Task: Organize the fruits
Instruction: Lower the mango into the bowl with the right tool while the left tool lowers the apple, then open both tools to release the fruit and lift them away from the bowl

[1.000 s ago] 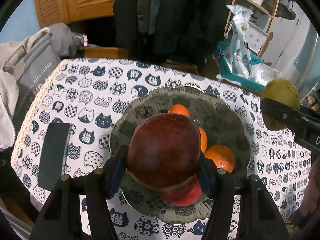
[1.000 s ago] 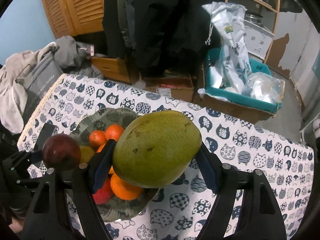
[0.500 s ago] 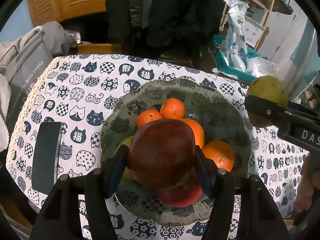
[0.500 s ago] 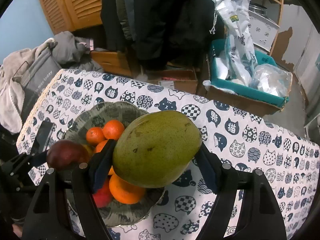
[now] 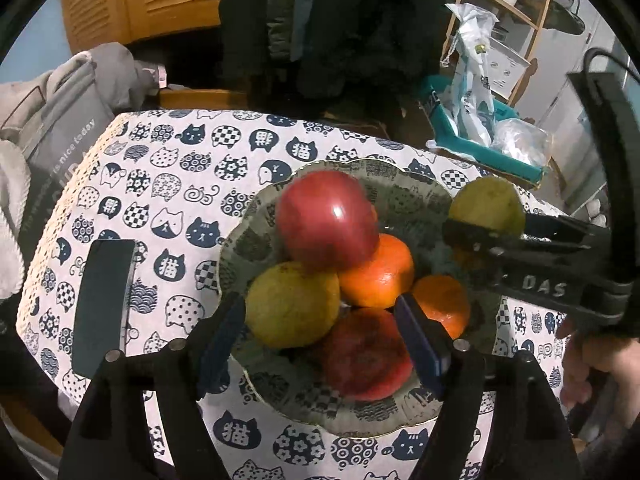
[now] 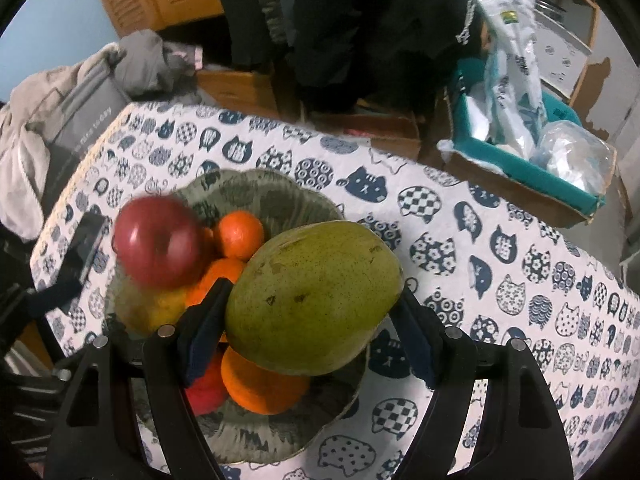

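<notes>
A patterned grey bowl on the cat-print tablecloth holds oranges, a yellow fruit and a red fruit. A red apple rests on top of the pile, blurred. My left gripper is open and empty just above the bowl's near side. My right gripper is shut on a green mango, held over the bowl's right side; it also shows in the left wrist view.
A dark phone lies on the tablecloth left of the bowl. Grey clothes are heaped past the table's left edge. A teal box of plastic bags stands beyond the far right edge. Tablecloth stretches right of the bowl.
My left gripper has opened and let go of the red apple, which now sits on the fruit in the bowl. My right gripper has moved closer over the bowl with the mango.
</notes>
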A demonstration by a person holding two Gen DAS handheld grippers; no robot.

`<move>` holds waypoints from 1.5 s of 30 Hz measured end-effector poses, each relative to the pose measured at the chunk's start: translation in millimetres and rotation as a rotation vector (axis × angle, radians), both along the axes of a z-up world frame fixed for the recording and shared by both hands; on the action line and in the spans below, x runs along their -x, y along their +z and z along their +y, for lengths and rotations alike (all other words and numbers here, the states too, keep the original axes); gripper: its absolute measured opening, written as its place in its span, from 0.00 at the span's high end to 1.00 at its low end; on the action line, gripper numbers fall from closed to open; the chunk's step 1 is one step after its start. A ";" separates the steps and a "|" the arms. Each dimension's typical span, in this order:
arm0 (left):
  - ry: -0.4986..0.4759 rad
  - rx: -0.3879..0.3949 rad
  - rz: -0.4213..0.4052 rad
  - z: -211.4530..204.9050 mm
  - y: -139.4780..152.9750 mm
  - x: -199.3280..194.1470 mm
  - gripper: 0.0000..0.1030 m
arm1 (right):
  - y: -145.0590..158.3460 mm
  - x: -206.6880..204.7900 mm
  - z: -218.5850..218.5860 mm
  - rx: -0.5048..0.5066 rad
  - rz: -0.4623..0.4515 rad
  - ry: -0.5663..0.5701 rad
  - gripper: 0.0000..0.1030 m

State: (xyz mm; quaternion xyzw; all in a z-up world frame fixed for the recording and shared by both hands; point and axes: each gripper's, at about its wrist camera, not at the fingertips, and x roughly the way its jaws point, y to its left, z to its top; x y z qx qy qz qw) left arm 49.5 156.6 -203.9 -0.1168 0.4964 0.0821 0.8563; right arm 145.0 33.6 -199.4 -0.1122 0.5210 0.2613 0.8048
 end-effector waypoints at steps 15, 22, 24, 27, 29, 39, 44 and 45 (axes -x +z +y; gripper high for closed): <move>0.024 -0.004 -0.001 7.9 5.8 5.6 0.24 | 18.6 -2.9 2.6 -0.018 -0.039 0.010 0.21; 0.039 -0.014 -0.044 9.7 28.7 13.5 0.24 | 45.6 1.6 -11.5 -0.026 -0.091 -0.031 0.20; 0.044 -0.016 -0.062 10.0 37.9 16.6 0.24 | 53.7 3.9 -15.2 -0.026 -0.108 -0.041 0.19; 0.049 -0.020 -0.090 9.9 52.0 21.8 0.24 | 68.7 8.6 -21.8 -0.030 -0.139 -0.056 0.18; 0.049 -0.025 -0.112 9.4 63.3 26.1 0.24 | 80.0 12.6 -26.5 -0.031 -0.170 -0.066 0.18; 0.066 -0.054 -0.212 9.4 112.4 44.3 0.20 | 139.8 40.9 -58.8 -0.024 -0.315 -0.108 0.16; 0.064 -0.094 -0.278 2.5 141.2 54.9 0.15 | 173.2 58.8 -76.1 -0.044 -0.386 -0.132 0.16; 0.063 -0.102 -0.290 0.9 145.7 56.9 0.15 | 179.1 62.4 -78.8 -0.049 -0.396 -0.137 0.16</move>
